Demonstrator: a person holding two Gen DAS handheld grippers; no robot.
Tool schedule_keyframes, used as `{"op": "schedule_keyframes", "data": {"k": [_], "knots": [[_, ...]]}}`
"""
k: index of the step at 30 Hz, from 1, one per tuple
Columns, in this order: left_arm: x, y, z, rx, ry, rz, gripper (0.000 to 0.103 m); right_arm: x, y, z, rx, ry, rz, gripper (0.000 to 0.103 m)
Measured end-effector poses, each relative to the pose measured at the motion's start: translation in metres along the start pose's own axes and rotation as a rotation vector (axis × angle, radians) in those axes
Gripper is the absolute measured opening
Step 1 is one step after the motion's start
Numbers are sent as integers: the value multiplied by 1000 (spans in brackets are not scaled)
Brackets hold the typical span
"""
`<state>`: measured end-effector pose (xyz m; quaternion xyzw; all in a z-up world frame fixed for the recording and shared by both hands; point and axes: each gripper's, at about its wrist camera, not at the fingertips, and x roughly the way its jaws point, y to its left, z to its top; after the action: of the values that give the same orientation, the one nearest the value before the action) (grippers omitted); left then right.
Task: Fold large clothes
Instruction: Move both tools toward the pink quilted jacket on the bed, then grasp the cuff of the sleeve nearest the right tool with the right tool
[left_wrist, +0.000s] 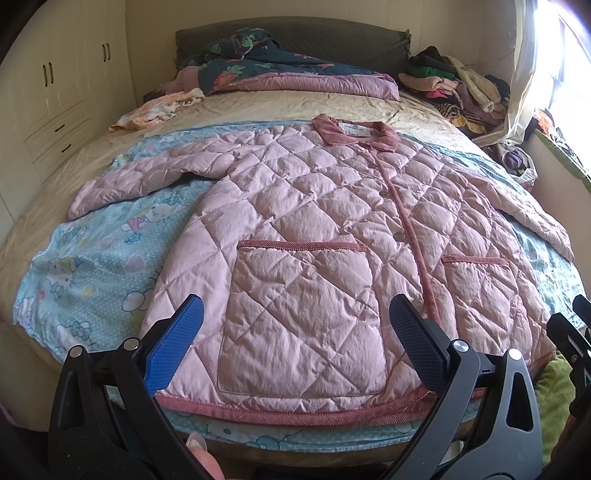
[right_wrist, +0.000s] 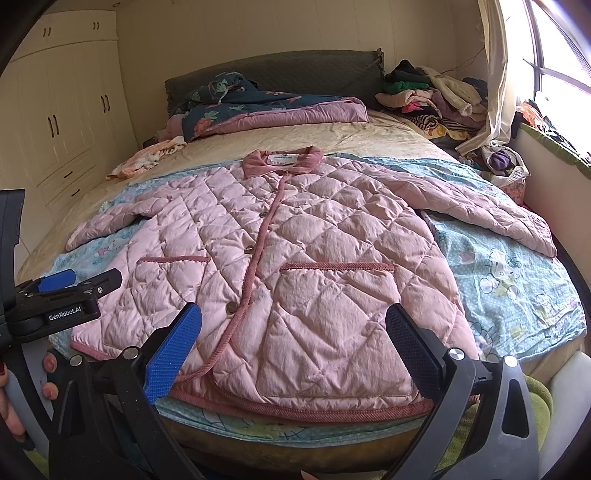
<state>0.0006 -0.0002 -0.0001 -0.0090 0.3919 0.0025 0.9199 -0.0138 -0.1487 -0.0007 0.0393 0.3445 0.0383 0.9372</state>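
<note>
Only right view: left tongs (right_wrist: 59, 280), seemingly apart | jacket (right_wrist: 280, 266) flat

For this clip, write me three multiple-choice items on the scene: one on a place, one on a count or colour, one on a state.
1. Where does the pile of clothes lie?
A. far corner of the bed by the window
B. on the jacket
C. on the floor by the cupboards

2. How many patch pockets show on the jacket front?
A. one
B. two
C. four

3. How is the jacket lying?
A. folded in half
B. rolled up
C. spread flat, sleeves out

Answers: 1 A, it sits beside the headboard near the curtain. 2 B, one pocket each side of the button strip. 3 C, both sleeves stretch sideways; both hand-held grippers hover open at the hem.
</note>
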Motion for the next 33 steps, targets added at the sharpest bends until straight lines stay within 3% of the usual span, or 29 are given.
{"op": "schedule_keyframes", "data": {"k": [16,33], "knots": [[25,-16,30,2,17,2,94,24,-8,49,-12,-9,31,99],[74,-31,104,8,3,3,94,70,-40,110,12,-42,-44,99]]}}
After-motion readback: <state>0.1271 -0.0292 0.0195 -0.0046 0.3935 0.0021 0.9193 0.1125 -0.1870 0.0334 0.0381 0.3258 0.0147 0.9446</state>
